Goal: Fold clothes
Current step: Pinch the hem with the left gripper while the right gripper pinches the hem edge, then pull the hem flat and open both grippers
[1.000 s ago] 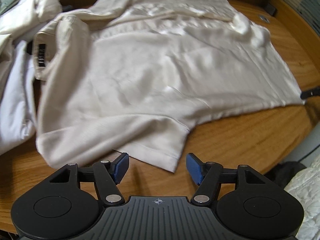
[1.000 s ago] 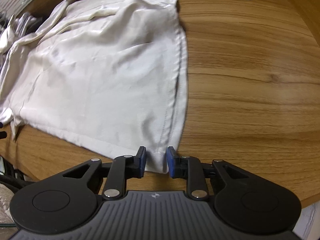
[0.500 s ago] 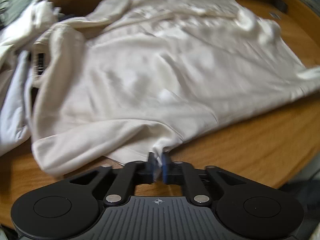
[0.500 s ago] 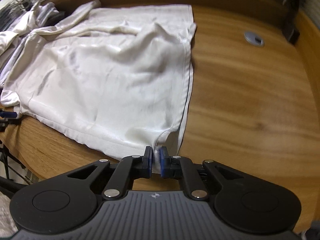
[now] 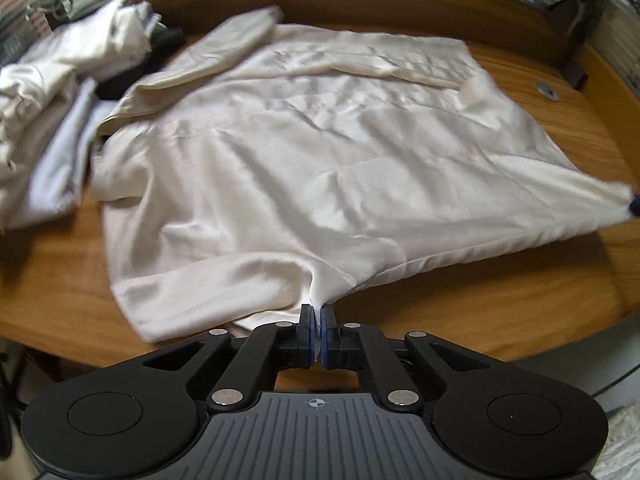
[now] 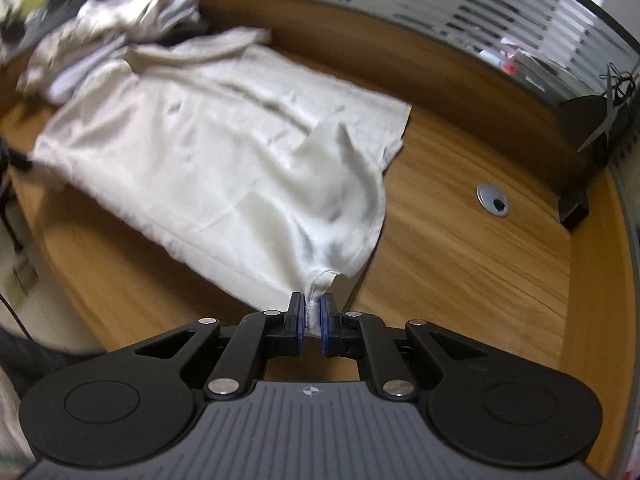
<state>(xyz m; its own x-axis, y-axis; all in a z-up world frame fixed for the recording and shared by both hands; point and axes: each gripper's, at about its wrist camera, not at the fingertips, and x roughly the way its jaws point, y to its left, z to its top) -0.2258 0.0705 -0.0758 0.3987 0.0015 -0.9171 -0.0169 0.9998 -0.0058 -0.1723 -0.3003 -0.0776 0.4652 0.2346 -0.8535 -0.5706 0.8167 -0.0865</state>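
Observation:
A cream short-sleeved shirt lies spread on the wooden table. My left gripper is shut on the near sleeve's hem and lifts it slightly. My right gripper is shut on the shirt's bottom corner and holds it up off the table; its tip also shows at the right edge of the left wrist view. The cloth is stretched between the two grippers.
A pile of other pale clothes lies at the table's far left, also in the right wrist view. A metal cable grommet sits in the tabletop to the right. A dark object stands at the back edge.
The left gripper closed on the sleeve hem. The right gripper tightened on the corner. Both have risen and pulled back, lifting and stretching the shirt's near edge.

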